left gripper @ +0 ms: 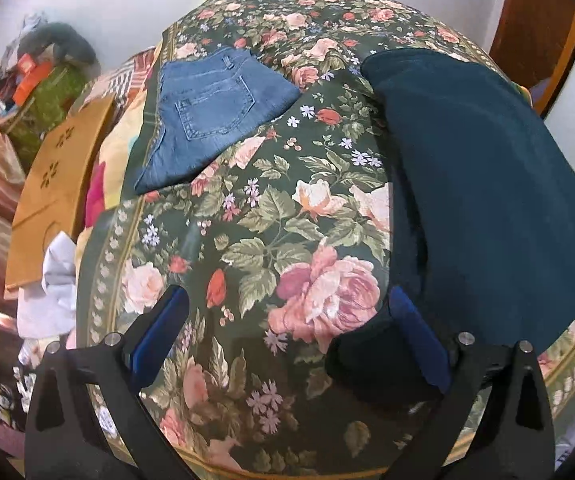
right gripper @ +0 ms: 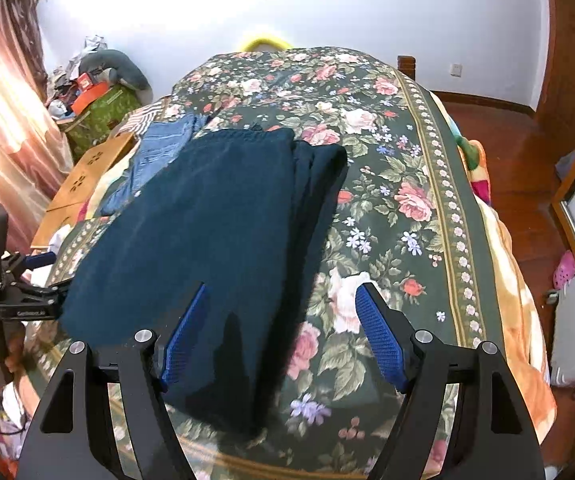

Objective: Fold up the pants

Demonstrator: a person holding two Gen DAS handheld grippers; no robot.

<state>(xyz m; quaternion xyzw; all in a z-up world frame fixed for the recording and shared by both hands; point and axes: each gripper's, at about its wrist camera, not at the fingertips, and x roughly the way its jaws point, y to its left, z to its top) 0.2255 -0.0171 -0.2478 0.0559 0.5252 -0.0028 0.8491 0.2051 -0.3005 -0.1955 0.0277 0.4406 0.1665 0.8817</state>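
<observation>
Both grippers hang above the floral bedspread (right gripper: 415, 148) with nothing in them. The right gripper (right gripper: 283, 332) has its jaws spread wide over the near end of the dark teal pants (right gripper: 215, 216), which lie folded lengthwise down the middle of its view, waist toward the top. The left gripper (left gripper: 287, 340) is wide open too; its pad looks to overlap the pants' near corner at lower right, not pinching. Folded blue jeans (left gripper: 207, 108) sit finished at upper left, clear of the work. My guess: the next fold comes from this near end.
</observation>
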